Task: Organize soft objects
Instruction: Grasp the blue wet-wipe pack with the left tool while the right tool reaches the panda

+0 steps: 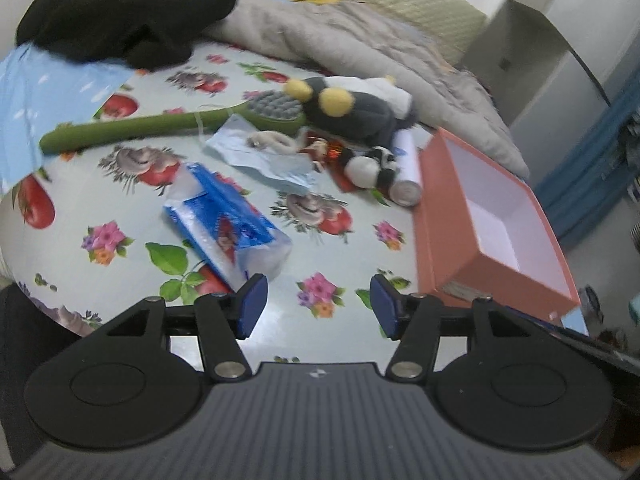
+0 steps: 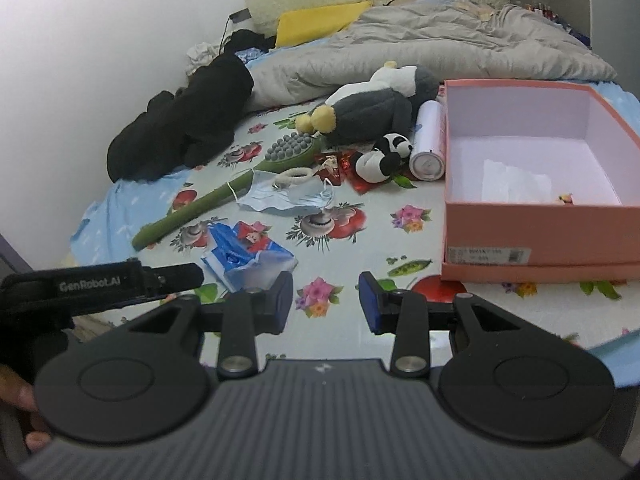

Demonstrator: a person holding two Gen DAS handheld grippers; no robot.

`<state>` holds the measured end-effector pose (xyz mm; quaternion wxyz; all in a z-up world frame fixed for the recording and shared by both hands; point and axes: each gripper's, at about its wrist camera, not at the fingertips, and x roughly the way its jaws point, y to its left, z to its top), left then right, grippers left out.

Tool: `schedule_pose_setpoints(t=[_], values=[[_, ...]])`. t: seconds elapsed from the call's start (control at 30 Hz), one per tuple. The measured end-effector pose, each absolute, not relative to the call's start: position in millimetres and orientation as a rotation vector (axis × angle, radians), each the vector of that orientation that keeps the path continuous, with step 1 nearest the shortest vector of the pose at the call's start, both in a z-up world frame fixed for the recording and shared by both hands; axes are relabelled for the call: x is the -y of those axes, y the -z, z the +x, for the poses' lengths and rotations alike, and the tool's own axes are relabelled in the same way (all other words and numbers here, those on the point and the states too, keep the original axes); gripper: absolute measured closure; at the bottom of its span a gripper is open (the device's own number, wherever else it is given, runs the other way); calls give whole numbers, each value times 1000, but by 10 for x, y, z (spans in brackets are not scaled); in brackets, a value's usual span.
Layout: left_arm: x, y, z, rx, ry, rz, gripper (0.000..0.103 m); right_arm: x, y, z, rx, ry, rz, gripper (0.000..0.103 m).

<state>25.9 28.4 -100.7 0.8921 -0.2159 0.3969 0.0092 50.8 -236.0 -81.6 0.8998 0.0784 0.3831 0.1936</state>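
Note:
On the flowered bedsheet lie a large grey-and-white plush penguin point(image 1: 352, 108) point(image 2: 372, 108), a small panda plush point(image 1: 370, 164) point(image 2: 384, 156), a blue tissue pack point(image 1: 228, 228) point(image 2: 248, 256) and a pale blue face mask point(image 1: 264, 156) point(image 2: 292, 196). An open pink box point(image 1: 492, 216) point(image 2: 536, 168) stands at the right. My left gripper point(image 1: 318, 306) is open with nothing between its fingers, just right of the tissue pack's near end. My right gripper point(image 2: 326, 304) is also open with nothing in it, hovering above the sheet to the left of the box.
A green long-handled massage brush point(image 1: 160, 124) point(image 2: 224, 192), a white cylinder point(image 1: 408, 168) point(image 2: 430, 140), a red wrapper point(image 2: 344, 164), black clothing point(image 1: 128, 12) point(image 2: 188, 124), a grey quilt point(image 2: 420, 44) and a yellow cushion point(image 2: 316, 20) lie around. The left gripper's body point(image 2: 104, 284) shows at the right wrist view's left edge.

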Motion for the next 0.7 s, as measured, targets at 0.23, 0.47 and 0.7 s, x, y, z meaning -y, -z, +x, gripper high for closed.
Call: schedule_pose_setpoints(t=[0.23, 0.47, 0.7], values=[[-508, 1173, 608, -846, -64, -534, 40, 2232, 865, 935, -816, -384, 145, 63], [-704, 1430, 977, -886, -125, -591, 40, 2070, 1009, 1401, -855, -382, 144, 63], [-819, 1656, 1344, -901, -172, -650, 40, 1970, 1162, 1922, -909, -363, 161, 37]])
